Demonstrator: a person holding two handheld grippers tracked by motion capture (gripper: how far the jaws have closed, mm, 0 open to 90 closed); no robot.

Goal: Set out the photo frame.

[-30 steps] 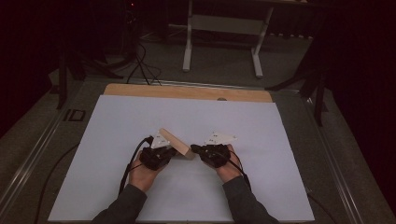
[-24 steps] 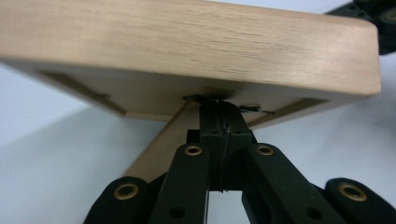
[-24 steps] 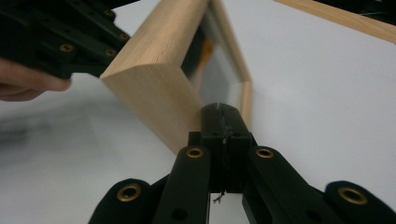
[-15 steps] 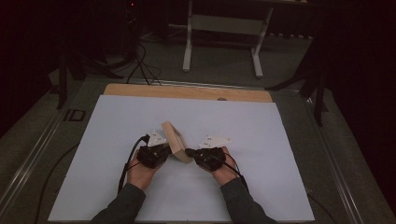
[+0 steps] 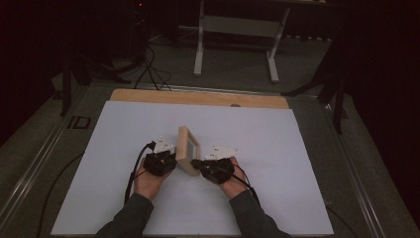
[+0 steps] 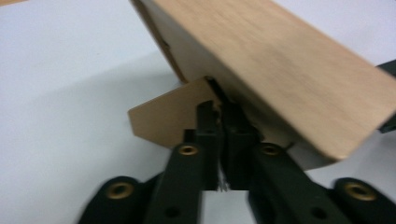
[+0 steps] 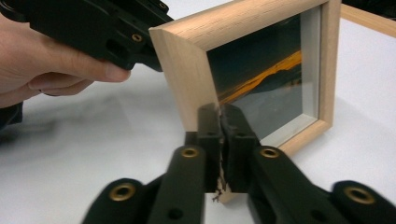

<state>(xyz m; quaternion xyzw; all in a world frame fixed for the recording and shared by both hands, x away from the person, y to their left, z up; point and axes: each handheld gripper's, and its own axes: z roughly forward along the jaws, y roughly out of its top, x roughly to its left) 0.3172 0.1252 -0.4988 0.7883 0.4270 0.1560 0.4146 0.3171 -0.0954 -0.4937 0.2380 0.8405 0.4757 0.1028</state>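
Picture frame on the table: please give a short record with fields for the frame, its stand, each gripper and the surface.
frame: wooden picture frame, standing on edge, sunset picture behind glass
stand: brown back flap, swung out
left gripper: jaws nearly together at the flap's hinge, just been opening
right gripper: jaws nearly together at the frame's near corner, just been opening
surface: white table

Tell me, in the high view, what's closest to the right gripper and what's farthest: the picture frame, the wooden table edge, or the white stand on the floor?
1. Picture frame, right beside it.
2. Wooden table edge, at the table's far side.
3. White stand, beyond the table.
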